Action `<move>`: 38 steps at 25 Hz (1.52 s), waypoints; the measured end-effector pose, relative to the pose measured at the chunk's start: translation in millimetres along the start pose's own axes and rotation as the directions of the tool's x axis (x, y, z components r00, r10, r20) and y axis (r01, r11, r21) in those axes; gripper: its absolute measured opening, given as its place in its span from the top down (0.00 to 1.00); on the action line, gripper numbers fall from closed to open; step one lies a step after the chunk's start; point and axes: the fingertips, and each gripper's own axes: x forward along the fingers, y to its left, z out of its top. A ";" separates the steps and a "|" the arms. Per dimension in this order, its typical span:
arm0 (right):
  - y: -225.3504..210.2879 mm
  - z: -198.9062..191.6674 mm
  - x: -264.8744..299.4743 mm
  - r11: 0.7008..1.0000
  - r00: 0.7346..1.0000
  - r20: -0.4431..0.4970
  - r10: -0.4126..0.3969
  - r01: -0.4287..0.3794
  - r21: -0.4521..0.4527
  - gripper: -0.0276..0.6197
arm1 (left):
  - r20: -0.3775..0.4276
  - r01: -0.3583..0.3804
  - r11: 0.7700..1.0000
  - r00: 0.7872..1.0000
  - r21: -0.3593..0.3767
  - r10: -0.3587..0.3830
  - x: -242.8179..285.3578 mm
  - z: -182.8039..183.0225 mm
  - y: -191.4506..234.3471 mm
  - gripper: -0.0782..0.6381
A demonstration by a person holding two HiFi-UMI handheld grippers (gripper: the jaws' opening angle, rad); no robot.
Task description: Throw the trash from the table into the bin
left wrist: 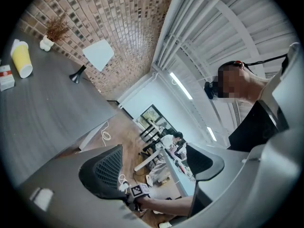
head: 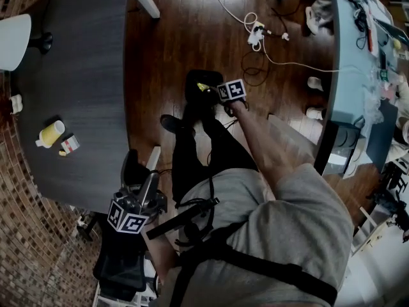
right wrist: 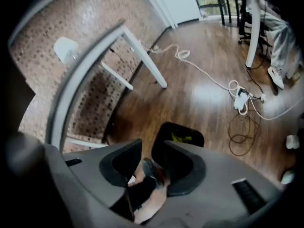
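Observation:
On the dark table (head: 83,88) lie a yellow bottle (head: 50,133) and a small carton (head: 69,144); the left gripper view shows the same bottle (left wrist: 21,61) and carton (left wrist: 5,77). A black bin (head: 195,101) stands on the wood floor with a yellow scrap (head: 203,87) inside. My right gripper (head: 216,92) hangs right over the bin, pointing steeply down. In its own view the right gripper (right wrist: 147,148) has its jaws apart, empty, with the bin (right wrist: 183,133) beyond them. My left gripper (head: 142,174) is open and empty by the table's near edge.
A white lamp (head: 13,40) stands at the table's far left. White cables and a power strip (head: 255,36) lie on the floor beyond the bin. A pale blue desk (head: 348,75) fills the right side. A black chair (head: 121,267) sits at bottom left.

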 end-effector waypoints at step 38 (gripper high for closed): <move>343.1 146.8 -456.4 0.528 0.408 0.422 0.809 -0.191 -0.828 0.81 | 0.210 0.124 0.943 0.958 0.310 -0.194 32.6 80.2 -101.5 0.32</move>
